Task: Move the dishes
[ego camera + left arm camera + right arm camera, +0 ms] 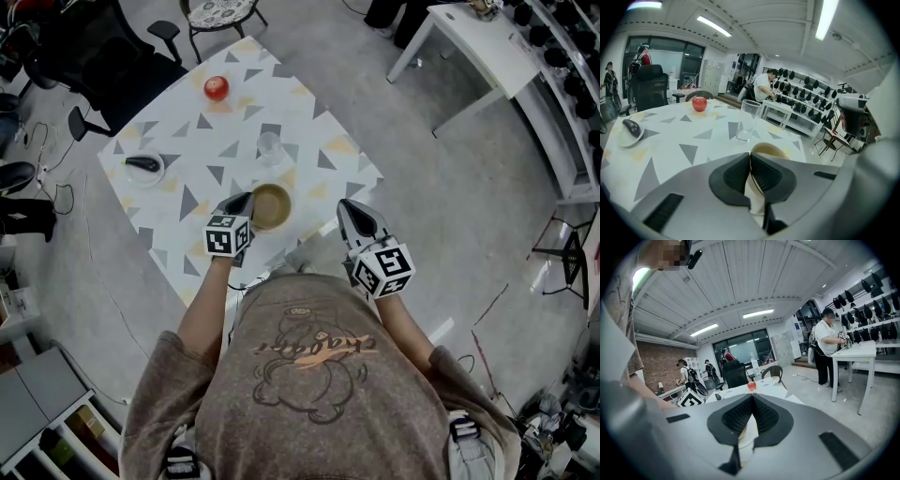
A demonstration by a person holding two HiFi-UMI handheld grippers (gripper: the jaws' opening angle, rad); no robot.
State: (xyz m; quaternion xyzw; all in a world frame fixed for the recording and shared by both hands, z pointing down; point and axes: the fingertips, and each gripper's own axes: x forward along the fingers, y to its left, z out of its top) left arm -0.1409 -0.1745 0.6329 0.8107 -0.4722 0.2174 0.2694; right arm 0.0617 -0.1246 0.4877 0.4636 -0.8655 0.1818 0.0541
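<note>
The left hand-held gripper (751, 161) is pinching the bowl (271, 206) by its thin rim, pads closed on it, probably because that edge is the only part narrow enough to lift the dish from the counter (225, 122). The right hand-held gripper (354, 214) is hanging closed and empty on the bowl's other side, off the counter's edge, seemingly not needed here. Just ahead of the left tips a glass (270, 147) is standing, an apple (217, 88) farther on, and a plate (143, 169) off to their left.

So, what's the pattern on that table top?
The table top is white with grey and pale yellow triangles; clearest in head view.
</note>
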